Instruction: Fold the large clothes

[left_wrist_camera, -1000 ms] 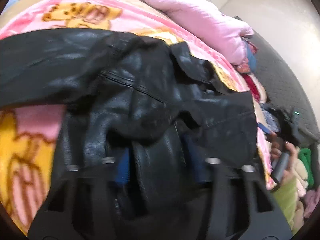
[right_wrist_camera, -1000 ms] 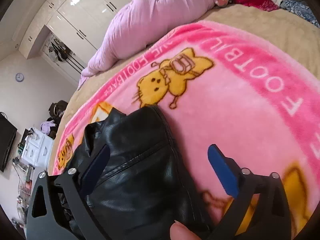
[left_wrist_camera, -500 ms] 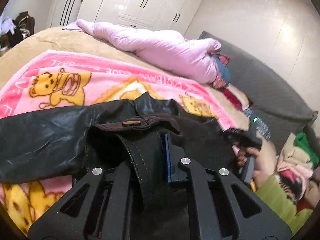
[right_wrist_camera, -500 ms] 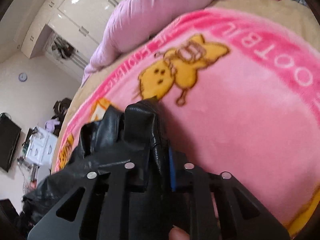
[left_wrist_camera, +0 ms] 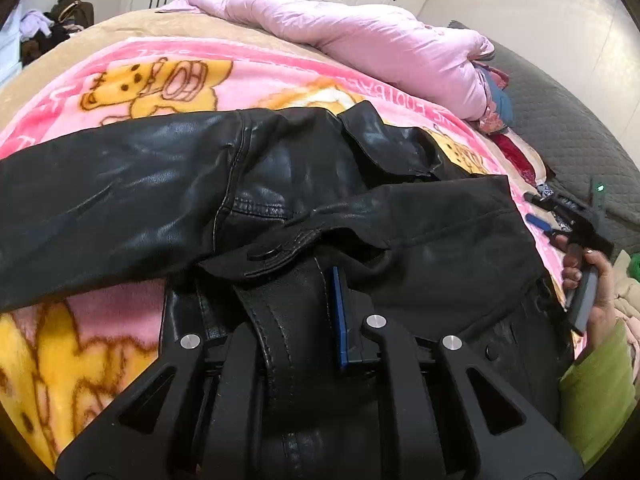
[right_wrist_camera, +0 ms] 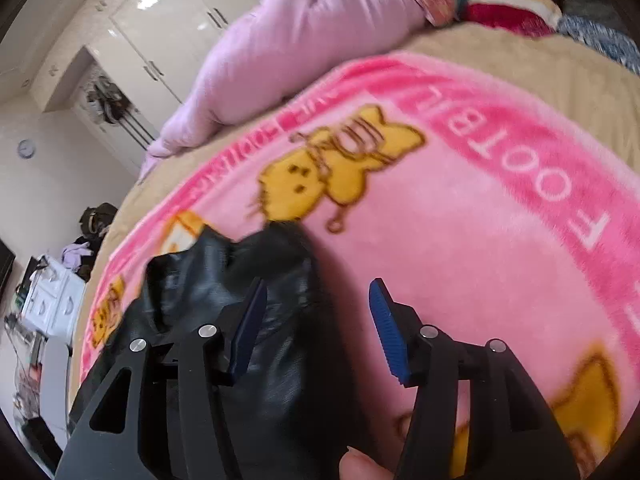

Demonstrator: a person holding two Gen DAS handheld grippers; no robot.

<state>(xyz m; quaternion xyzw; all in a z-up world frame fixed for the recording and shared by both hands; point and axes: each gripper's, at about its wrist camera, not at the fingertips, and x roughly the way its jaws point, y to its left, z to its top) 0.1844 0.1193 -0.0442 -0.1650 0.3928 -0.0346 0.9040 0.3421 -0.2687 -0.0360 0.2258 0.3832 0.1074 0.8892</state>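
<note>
A black leather jacket (left_wrist_camera: 160, 200) lies crumpled on a pink cartoon blanket (left_wrist_camera: 168, 60), one sleeve stretched out to the left. My left gripper (left_wrist_camera: 298, 314) pinches a strap-like band of the jacket; its jaws are just beginning to open but the blue pad still presses the leather. In the right wrist view the jacket's edge (right_wrist_camera: 224, 280) lies bunched between the fingers of my right gripper (right_wrist_camera: 318, 292). Its jaws are opening and its pads stand apart from the leather. The right gripper (left_wrist_camera: 548, 220) also shows at the jacket's right edge, held by a hand.
A pale pink quilt (left_wrist_camera: 380, 40) is piled along the far side of the bed, with folded clothes (left_wrist_camera: 516, 152) beside it. A grey padded headboard (left_wrist_camera: 568, 128) stands at right. White wardrobes (right_wrist_camera: 160, 12) and cluttered drawers (right_wrist_camera: 52, 300) line the room.
My right gripper was wide open a second ago, clamped a jacket fold, and has now let it go. The left gripper closed on the jacket band and keeps it.
</note>
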